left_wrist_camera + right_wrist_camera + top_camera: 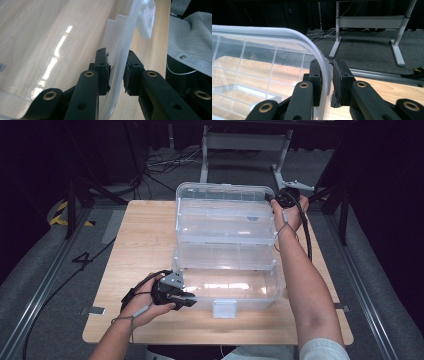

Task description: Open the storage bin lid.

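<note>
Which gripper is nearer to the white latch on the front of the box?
Left. The left gripper clamps the front wall beside the latch; the right gripper grips the open lid behind.

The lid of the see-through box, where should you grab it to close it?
Probably the lid is best pinched on its thin top rim, at the far right corner, from the right side. It stands open and upright, so the rim slips between the right gripper jaws.
</note>
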